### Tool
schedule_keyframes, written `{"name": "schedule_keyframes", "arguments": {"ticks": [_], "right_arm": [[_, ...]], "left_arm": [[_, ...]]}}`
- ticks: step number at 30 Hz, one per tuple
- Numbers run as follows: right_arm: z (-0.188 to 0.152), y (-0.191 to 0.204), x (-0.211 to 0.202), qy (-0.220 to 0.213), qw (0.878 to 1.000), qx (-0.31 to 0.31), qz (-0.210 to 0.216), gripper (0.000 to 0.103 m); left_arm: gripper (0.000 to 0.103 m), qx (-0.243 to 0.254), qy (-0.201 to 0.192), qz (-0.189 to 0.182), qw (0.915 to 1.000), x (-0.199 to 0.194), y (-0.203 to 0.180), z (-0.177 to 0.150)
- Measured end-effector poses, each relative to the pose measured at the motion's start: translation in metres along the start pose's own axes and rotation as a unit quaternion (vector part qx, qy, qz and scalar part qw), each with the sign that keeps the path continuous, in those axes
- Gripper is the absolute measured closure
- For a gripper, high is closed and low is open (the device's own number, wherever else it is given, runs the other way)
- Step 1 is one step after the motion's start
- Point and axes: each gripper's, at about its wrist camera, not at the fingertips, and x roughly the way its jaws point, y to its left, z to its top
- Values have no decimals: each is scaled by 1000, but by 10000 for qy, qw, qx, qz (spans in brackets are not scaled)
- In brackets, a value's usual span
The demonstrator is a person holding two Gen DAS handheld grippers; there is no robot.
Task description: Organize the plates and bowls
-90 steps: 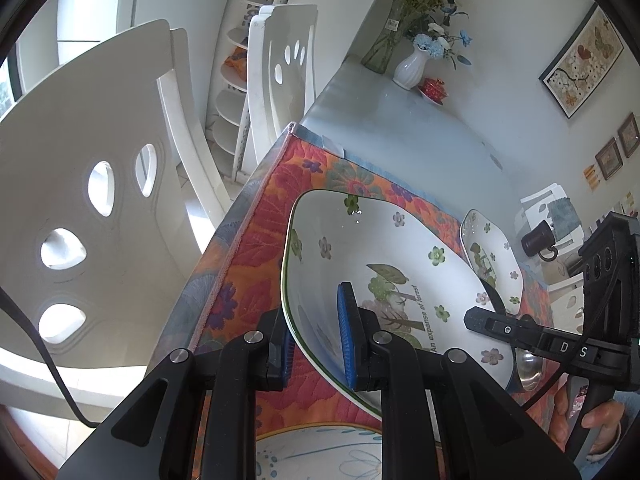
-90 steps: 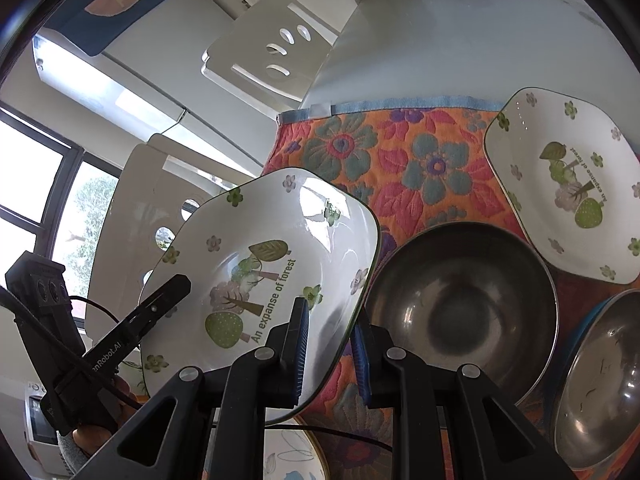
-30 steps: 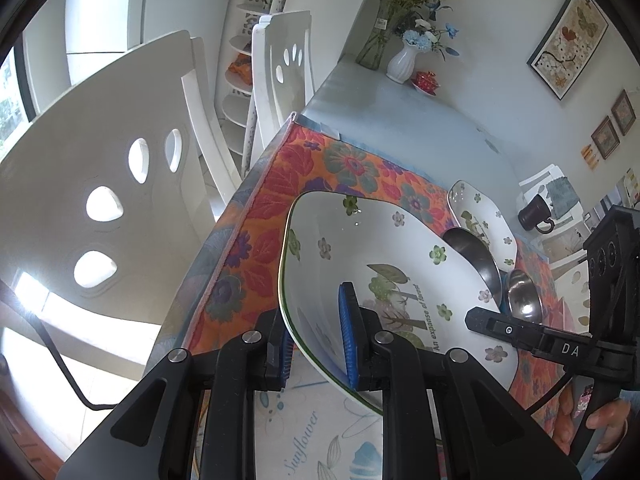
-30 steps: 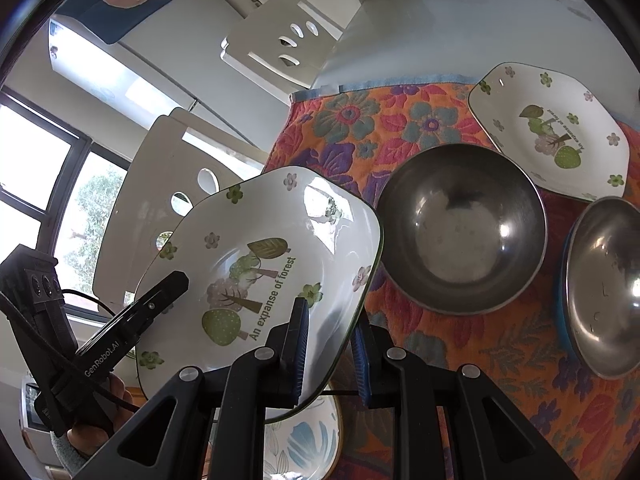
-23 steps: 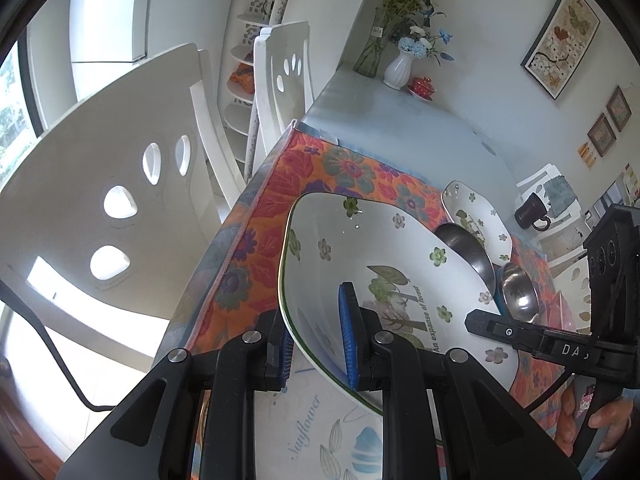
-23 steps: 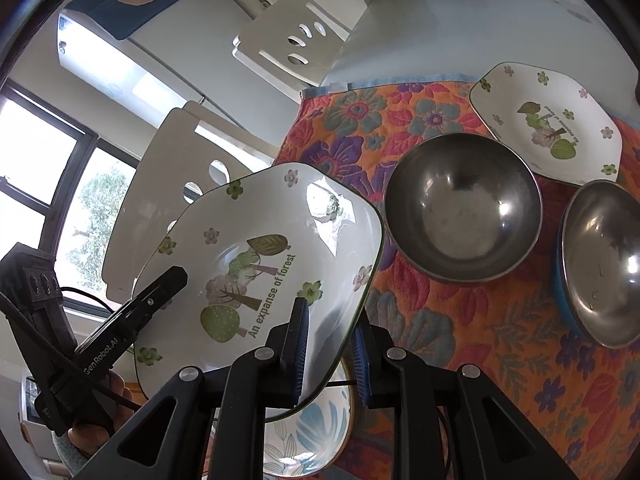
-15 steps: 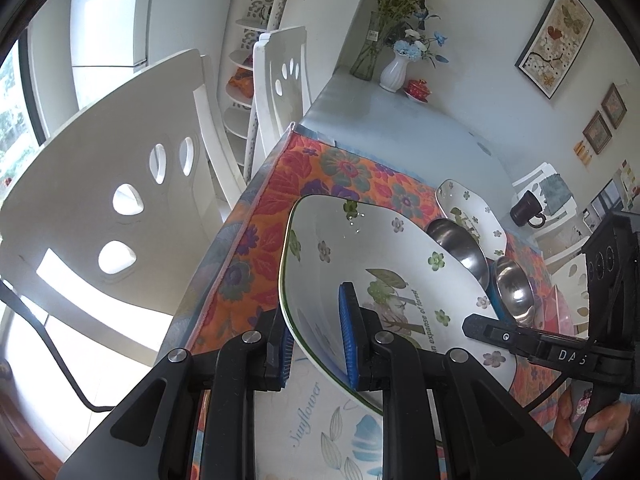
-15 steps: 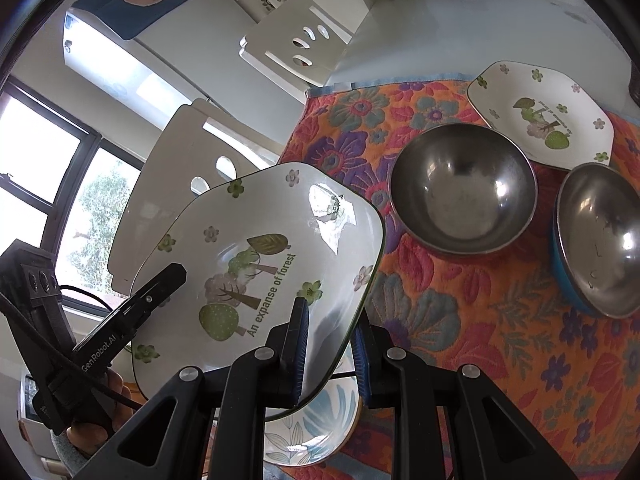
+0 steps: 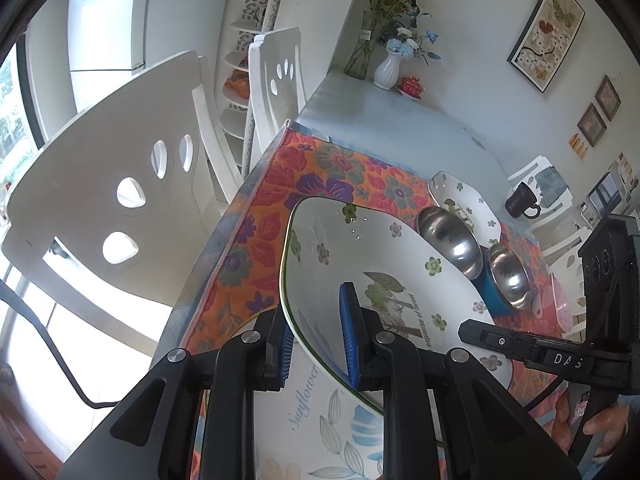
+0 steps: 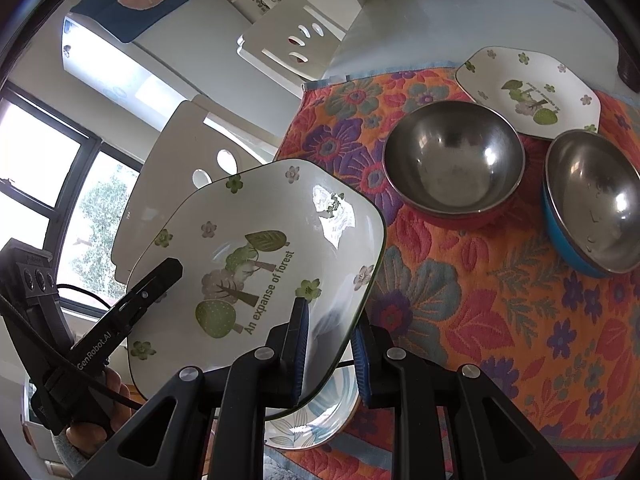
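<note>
Left tool [image 9: 316,340]: clamped on forest plate [image 9: 360,264] rim | forest plate: you hold it aloft, tilted, above sunflower plate [image 9: 320,432] | right tool [image 10: 332,354]: clamped on opposite rim | step: carrying | next: likely lower it level onto matching plate [image 10: 528,92] beyond steel bowls [image 10: 452,156].

Your left wrist camera looks close along its fingers [image 9: 352,332] across the forest plate [image 9: 384,276] toward the far wall; your right wrist camera views the same plate [image 10: 256,264] from its opposite edge, facing the window. Both share the floral cloth [image 9: 280,216] and steel bowls [image 10: 452,160]
</note>
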Motion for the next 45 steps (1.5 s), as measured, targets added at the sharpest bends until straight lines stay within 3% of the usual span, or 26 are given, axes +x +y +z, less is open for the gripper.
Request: {"name": "schedule_keyframes", "arguments": {"ticks": [26, 45], "right_arm": [[-22, 9, 9, 146, 9999, -41, 1, 82], [-44, 19, 27, 407, 9989, -112, -195, 82]], "left_arm": [[85, -137, 119, 104, 9998, -9, 13, -28], [83, -398, 459, 35, 9981, -3, 36, -53]]}}
